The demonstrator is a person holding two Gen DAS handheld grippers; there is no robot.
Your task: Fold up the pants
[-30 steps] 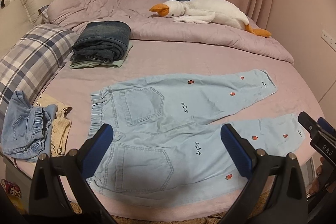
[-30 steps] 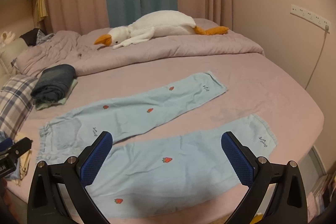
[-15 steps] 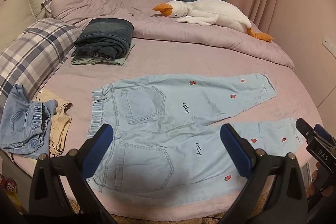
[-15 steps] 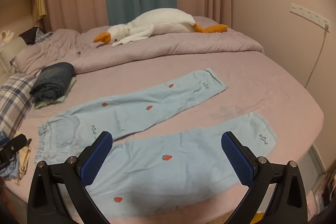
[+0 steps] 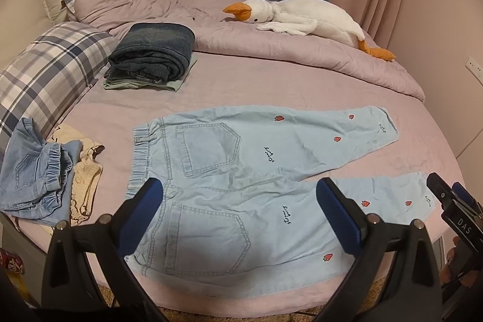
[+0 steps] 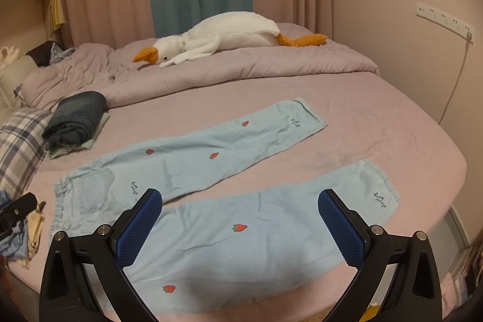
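Left wrist view: my left gripper [image 5: 238, 213] has jaws spread wide, nothing in them, hovering over the seat and back pockets of the pants [image 5: 241, 171]. Right gripper [image 6: 240, 227] also released, empty, above the near leg. Pants lie flat, back up, legs splayed apart on the bed [image 6: 377, 135], so a leg-over-leg fold likely comes first. Folded stack [image 5: 151, 59] parked far left, out of the way

Dim warm indoor light, soft shadows, fisheye edge distortion, dark vignetted corners
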